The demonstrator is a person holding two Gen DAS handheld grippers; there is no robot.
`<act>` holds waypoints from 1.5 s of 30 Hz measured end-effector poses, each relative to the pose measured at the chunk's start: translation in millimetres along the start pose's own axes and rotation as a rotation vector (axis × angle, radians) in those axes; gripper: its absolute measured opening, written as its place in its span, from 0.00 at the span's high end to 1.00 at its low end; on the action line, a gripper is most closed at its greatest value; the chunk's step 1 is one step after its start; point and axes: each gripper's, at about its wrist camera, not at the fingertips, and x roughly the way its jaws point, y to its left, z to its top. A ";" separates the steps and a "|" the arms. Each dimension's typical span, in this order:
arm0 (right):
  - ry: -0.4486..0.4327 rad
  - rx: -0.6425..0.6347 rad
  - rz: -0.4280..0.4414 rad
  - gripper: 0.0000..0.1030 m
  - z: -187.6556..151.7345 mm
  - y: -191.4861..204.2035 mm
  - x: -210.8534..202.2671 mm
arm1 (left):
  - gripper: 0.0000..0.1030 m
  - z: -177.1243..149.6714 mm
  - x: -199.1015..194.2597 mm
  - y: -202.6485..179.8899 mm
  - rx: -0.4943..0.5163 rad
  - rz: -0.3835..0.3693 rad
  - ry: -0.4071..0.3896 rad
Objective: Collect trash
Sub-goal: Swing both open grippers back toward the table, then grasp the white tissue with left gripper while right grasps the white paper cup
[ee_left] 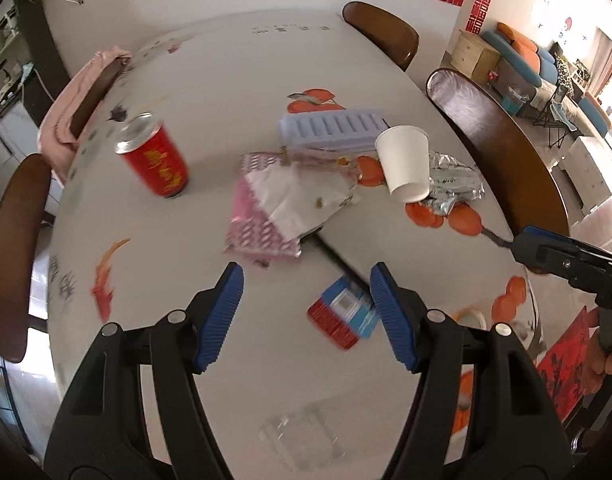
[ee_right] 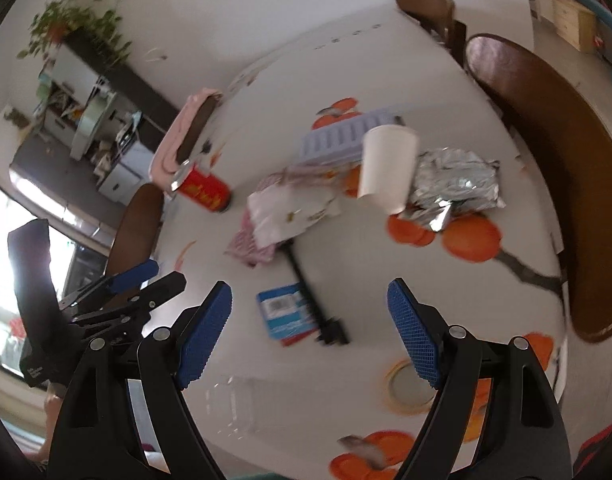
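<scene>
On the white table [ee_left: 210, 80] lie a red can [ee_left: 156, 158], a pink and white wrapper [ee_left: 282, 204], a white paper cup [ee_left: 405, 162], crumpled foil [ee_left: 453, 180], a blue and red small box [ee_left: 343, 316] and a black stick [ee_left: 337, 260]. My left gripper [ee_left: 306, 316] is open and empty above the table, with the box just beside its right finger. My right gripper [ee_right: 309, 332] is open and empty above the same box [ee_right: 284, 312]. The can [ee_right: 204, 190], cup [ee_right: 387, 168], foil [ee_right: 455, 186] and wrapper [ee_right: 282, 208] lie beyond it.
A pale blue ice tray [ee_left: 331, 126] lies behind the cup. A clear plastic box [ee_left: 302, 436] and a tape roll [ee_right: 407, 386] lie near the front edge. Dark wooden chairs [ee_left: 501, 148] ring the table; one carries a pink cloth [ee_left: 72, 100].
</scene>
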 end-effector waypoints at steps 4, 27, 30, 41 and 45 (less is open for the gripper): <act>0.028 0.012 0.000 0.22 22.6 -18.9 20.6 | 0.38 15.8 28.3 -0.3 -0.031 0.003 0.034; 0.186 0.080 -0.004 0.22 107.2 -69.6 135.4 | 0.31 100.4 153.9 -6.0 -0.089 0.025 0.174; 0.191 0.071 -0.002 0.22 109.2 -68.8 143.0 | 0.31 102.7 163.0 -7.2 -0.094 0.017 0.184; 0.232 0.047 -0.040 0.42 107.5 -67.0 165.4 | 0.80 96.4 196.5 -9.6 -0.094 0.004 0.235; 0.221 0.058 -0.014 0.46 107.9 -65.7 160.0 | 0.99 98.6 194.4 -2.1 -0.118 -0.011 0.240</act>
